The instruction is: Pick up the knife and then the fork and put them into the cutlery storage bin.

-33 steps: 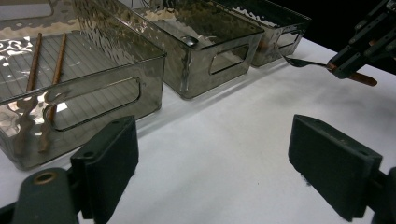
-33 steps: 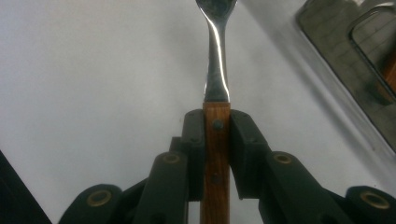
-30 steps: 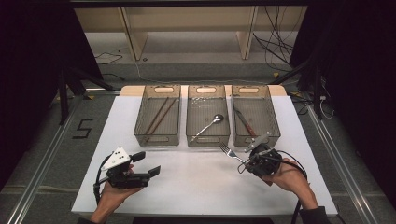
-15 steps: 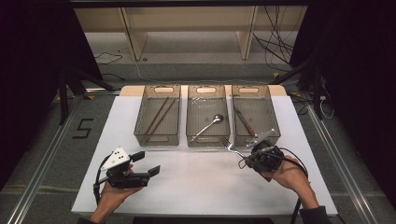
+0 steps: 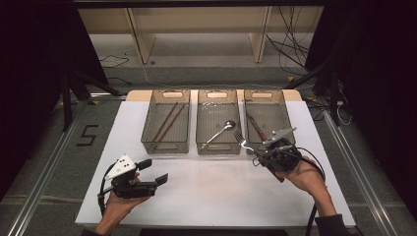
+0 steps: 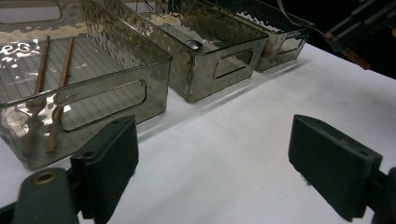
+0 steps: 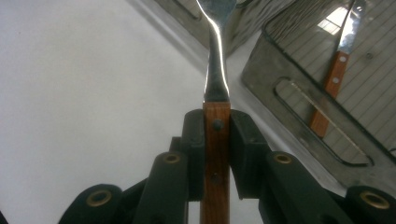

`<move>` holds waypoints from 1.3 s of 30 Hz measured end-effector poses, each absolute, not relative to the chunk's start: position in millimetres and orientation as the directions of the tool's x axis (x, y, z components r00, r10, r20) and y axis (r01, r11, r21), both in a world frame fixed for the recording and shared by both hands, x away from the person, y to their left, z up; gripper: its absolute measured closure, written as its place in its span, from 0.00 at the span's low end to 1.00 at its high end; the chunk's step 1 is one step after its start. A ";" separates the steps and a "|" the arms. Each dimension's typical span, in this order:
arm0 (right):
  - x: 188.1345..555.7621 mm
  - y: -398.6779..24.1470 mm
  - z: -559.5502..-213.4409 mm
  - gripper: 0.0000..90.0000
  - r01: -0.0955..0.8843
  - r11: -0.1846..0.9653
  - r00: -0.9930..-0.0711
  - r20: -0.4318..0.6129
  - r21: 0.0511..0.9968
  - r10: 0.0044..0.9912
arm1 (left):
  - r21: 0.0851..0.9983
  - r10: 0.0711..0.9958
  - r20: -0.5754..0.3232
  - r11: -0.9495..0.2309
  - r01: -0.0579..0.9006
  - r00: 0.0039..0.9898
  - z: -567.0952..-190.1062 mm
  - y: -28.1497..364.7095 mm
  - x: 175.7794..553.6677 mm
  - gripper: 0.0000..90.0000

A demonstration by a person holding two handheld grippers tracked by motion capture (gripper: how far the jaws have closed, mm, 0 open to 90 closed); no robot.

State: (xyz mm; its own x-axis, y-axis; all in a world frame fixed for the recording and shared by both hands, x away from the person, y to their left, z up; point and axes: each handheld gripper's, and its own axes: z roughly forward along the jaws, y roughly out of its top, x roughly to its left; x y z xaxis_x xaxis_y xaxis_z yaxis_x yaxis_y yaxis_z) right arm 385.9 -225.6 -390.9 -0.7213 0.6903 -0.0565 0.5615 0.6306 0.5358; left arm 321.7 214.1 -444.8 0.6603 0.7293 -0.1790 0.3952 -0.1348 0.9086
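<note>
Left tongs (image 5: 156, 171): carried in the person's left hand (image 5: 118, 204), which enters from the bottom edge of the high view, palm under the body of the tool. Jaws stand wide apart, nothing between them, pointing level and to the right; grey three-cornered plate on top.

Right tongs (image 5: 259, 156): carried in the right hand (image 5: 304, 173), forearm angled in from the lower right corner. Jaws point up and left, closed tight on the wooden handle of a fork (image 7: 216, 135). Cable trails back along the wrist.
</note>
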 end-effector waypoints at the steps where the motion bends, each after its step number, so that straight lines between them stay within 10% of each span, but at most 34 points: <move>1: 387.3 -226.0 -389.8 0.86 0.564 0.624 -0.717 -0.055 0.541 0.695 | 0.909 0.729 -0.178 -0.135 0.394 0.661 -444.8 214.1 321.8 0.18; 39: 457.7 -241.4 -349.2 0.86 0.627 0.488 -0.583 -0.049 0.608 0.811 | 0.908 0.731 -0.179 -0.133 0.396 0.658 -444.7 214.7 321.9 0.17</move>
